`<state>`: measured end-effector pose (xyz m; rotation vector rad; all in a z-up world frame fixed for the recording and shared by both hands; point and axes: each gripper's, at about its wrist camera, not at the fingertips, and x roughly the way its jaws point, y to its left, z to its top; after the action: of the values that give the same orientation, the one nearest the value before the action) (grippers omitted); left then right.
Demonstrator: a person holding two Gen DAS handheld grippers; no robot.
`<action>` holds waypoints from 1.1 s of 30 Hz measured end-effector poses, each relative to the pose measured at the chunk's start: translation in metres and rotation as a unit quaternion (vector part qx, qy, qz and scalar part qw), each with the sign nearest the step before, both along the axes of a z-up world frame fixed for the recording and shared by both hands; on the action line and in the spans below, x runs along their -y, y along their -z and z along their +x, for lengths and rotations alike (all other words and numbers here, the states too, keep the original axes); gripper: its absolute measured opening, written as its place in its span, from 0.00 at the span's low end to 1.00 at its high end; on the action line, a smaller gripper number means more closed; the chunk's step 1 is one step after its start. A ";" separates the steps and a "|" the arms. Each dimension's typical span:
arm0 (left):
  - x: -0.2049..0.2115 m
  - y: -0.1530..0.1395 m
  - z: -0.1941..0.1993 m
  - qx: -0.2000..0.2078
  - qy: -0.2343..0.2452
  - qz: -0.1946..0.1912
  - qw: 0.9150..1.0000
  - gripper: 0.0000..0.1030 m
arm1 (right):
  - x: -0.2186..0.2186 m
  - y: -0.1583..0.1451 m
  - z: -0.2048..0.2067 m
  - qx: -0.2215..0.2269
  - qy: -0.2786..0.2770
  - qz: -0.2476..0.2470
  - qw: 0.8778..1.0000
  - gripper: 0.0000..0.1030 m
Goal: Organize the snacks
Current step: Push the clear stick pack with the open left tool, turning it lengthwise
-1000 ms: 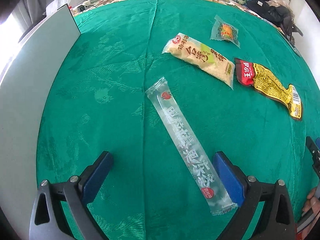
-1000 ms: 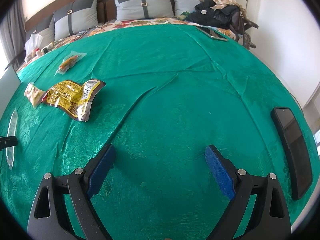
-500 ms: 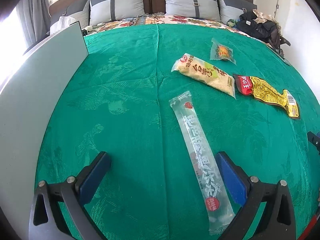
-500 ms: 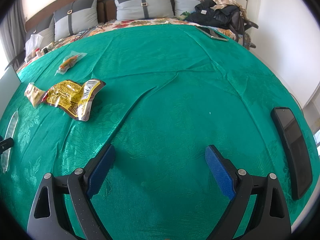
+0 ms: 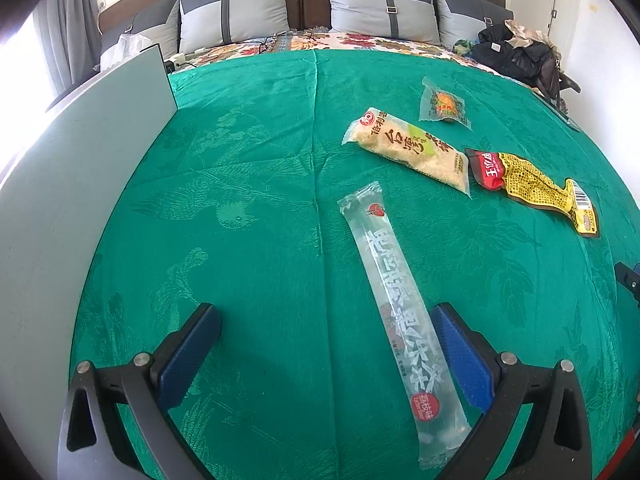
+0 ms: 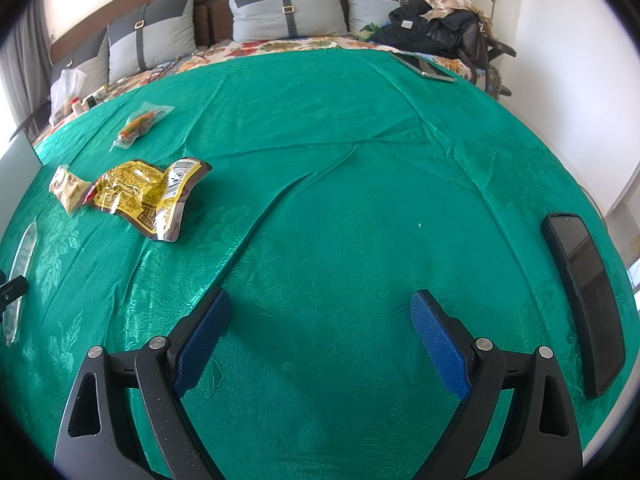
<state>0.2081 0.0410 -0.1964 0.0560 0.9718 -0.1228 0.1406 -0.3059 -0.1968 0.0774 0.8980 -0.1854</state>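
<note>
A green patterned cloth [image 5: 248, 264] covers the bed, and grey pillows [image 5: 236, 12] stand at the far end against a brown headboard. A pale grey board [image 5: 80, 168] lies along the left side.

The left tongs [image 5: 324, 320] are wide open and hold nothing. A long clear snack stick [image 5: 396, 312] lies on the cloth, slanted, with its near end just beside the right finger of these tongs and its far end pointing away. Farther to the right lies a pale yellow snack bag [image 5: 408, 148], and just beside it a yellow and red packet [image 5: 532, 188]. A small clear packet [image 5: 444, 106] with something orange inside lies farthest.

The right tongs [image 6: 320, 316] are also wide open and empty, over a bare part of the cloth. A black phone [image 6: 584, 304] lies near the right edge. The yellow and red packet is well apart from these tongs, to the far left.
</note>
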 end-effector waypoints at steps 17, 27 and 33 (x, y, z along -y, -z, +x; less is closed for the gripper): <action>0.000 0.000 -0.003 0.000 0.000 0.000 1.000 1.00 | 0.000 0.000 0.000 0.000 0.000 0.000 1.000 0.91; 0.001 0.000 -0.003 0.001 0.000 0.000 1.000 1.00 | 0.000 0.000 0.000 0.000 0.000 0.000 1.000 0.91; 0.001 0.000 -0.003 0.001 0.000 0.000 1.000 1.00 | 0.000 0.000 -0.001 0.000 0.000 0.000 1.000 0.91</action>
<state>0.2049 0.0403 -0.1966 0.0557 0.9705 -0.1232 0.1400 -0.3057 -0.1969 0.0772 0.8976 -0.1856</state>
